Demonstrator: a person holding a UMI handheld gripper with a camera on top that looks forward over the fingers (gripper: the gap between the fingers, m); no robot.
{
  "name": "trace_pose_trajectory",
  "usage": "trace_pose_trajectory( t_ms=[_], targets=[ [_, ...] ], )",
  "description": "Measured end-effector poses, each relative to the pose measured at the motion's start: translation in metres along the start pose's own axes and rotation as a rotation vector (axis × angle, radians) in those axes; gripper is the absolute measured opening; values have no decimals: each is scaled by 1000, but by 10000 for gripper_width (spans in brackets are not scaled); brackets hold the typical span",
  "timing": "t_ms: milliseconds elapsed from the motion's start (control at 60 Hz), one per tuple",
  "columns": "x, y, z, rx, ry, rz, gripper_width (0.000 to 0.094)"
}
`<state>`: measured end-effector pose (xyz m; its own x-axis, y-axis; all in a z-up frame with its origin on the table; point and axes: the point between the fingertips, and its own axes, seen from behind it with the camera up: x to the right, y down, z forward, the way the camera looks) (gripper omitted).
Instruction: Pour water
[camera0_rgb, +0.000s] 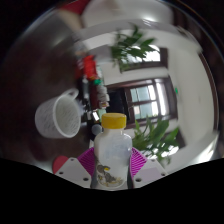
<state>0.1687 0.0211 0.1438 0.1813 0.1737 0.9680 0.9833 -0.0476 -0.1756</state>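
A clear plastic bottle (113, 155) with a yellow cap and a printed label near its base stands upright between my fingers. My gripper (112, 165) is shut on the bottle, with the magenta pads (88, 160) pressing its two sides. A white mug (56, 116) with ribbed walls sits on the reflective tabletop (60, 145), to the left of the bottle and a little beyond the fingers. The mug's opening faces up and its inside is hidden from here.
Several small bottles and a red item (95, 85) stand in a cluster beyond the mug. Green potted plants (133, 45) rise at the back, and more leaves (165, 135) are to the right. A dark-framed window (148, 97) lies behind.
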Motion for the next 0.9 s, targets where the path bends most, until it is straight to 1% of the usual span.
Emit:
trace_pose_trajectory(
  t_ms=[50, 67, 83, 150, 183, 217, 283, 350, 367, 433, 483, 517, 617, 650, 817, 833, 850, 900],
  targets=[
    [3, 5, -3, 4, -35, 204, 415],
    [3, 3, -4, 1, -31, 272, 415],
    [6, 10, -3, 20, -49, 341, 416],
    [11, 18, -6, 43, -105, 594, 416],
    [2, 12, -8, 36, -130, 711, 415],
    [0, 23, -2, 48, -174, 831, 418],
    [-8, 30, 0, 62, -240, 1040, 417],
    [-17, 35, 5, 85, -274, 1183, 417],
    [-19, 26, -2, 79, -269, 1203, 417],
    [-30, 36, 8, 109, -310, 1293, 415],
    [-38, 39, 11, 103, -325, 1341, 414],
    [-45, 37, 13, 92, -325, 1356, 417],
    [-64, 53, 21, 56, -312, 1350, 424],
    [-60, 51, 20, 76, -291, 1345, 418],
    [-61, 52, 16, 78, -255, 1332, 418],
    [-61, 52, 16, 77, -251, 1327, 454],
    [-61, 53, 15, 76, -245, 1323, 446],
    [-61, 52, 14, 75, -233, 1312, 491]
  ],
)
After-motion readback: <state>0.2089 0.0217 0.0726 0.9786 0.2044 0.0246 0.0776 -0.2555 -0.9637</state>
